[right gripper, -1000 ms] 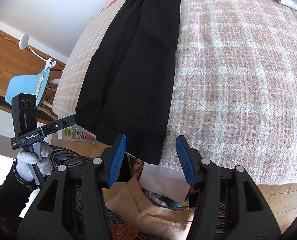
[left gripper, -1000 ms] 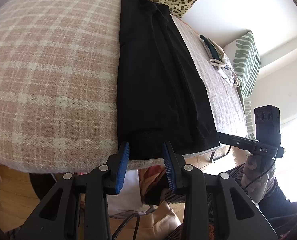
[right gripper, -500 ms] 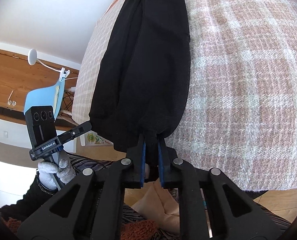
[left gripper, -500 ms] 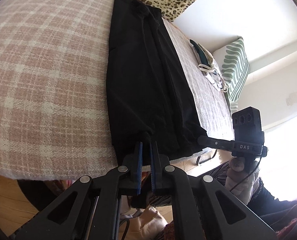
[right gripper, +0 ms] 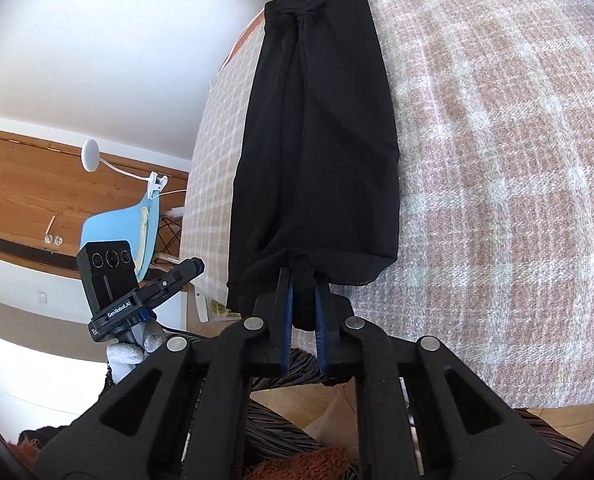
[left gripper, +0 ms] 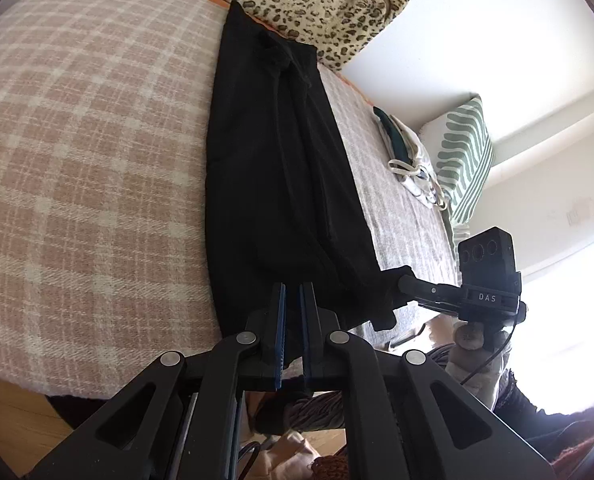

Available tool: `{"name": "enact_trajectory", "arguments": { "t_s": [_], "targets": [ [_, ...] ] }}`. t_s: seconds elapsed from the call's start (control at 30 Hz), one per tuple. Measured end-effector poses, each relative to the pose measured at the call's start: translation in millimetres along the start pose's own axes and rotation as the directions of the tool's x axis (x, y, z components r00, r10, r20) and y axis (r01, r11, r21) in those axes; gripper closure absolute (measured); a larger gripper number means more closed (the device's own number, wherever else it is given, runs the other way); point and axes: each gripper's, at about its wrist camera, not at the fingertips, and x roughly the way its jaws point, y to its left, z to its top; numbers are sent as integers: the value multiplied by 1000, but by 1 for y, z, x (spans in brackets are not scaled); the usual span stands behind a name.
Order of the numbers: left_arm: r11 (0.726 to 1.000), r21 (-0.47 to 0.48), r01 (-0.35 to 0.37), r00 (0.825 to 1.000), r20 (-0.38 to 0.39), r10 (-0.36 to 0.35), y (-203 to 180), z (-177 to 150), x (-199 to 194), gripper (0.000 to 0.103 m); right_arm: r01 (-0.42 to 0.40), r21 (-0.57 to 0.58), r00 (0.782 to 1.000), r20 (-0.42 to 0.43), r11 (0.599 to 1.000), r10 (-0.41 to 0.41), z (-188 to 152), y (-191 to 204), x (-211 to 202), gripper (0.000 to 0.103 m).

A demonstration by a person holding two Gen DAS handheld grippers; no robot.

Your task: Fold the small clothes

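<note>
A long black garment [left gripper: 273, 160] lies lengthwise on the pink plaid blanket [left gripper: 89, 160], its far end by the leopard-print pillow. My left gripper [left gripper: 292, 300] is shut on the near hem, black cloth pinched between the blue pads. To its right, the right gripper [left gripper: 405, 280] grips the hem's other corner. In the right wrist view the garment [right gripper: 317, 140] bunches into the right gripper [right gripper: 303, 280], which is shut on a fold of the hem. The left gripper [right gripper: 196, 266] shows at the garment's left edge, held by a gloved hand.
A leopard-print pillow [left gripper: 329, 8] lies at the far end, a green striped pillow [left gripper: 465, 168] at the right. Other clothes [left gripper: 409, 164] are piled on the blanket's right side. A blue chair [right gripper: 117, 220] and a white clip lamp [right gripper: 91, 154] stand beyond the left edge.
Both grippers went from open at the hem to shut on it. The near hem has since gathered and lifted a little off the blanket's edge.
</note>
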Motion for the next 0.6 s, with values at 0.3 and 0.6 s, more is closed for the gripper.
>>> {"name": "enact_trajectory", "arguments": {
  "t_s": [0.3, 0.6],
  "targets": [
    [992, -94, -90, 992, -100, 81, 17, -23, 18, 67, 41, -16, 999, -29, 999, -42, -9, 5, 11, 92],
    [1000, -30, 2, 995, -104, -5, 4, -22, 30, 98, 83, -19, 996, -38, 996, -84, -11, 5, 20, 92]
  ]
}}
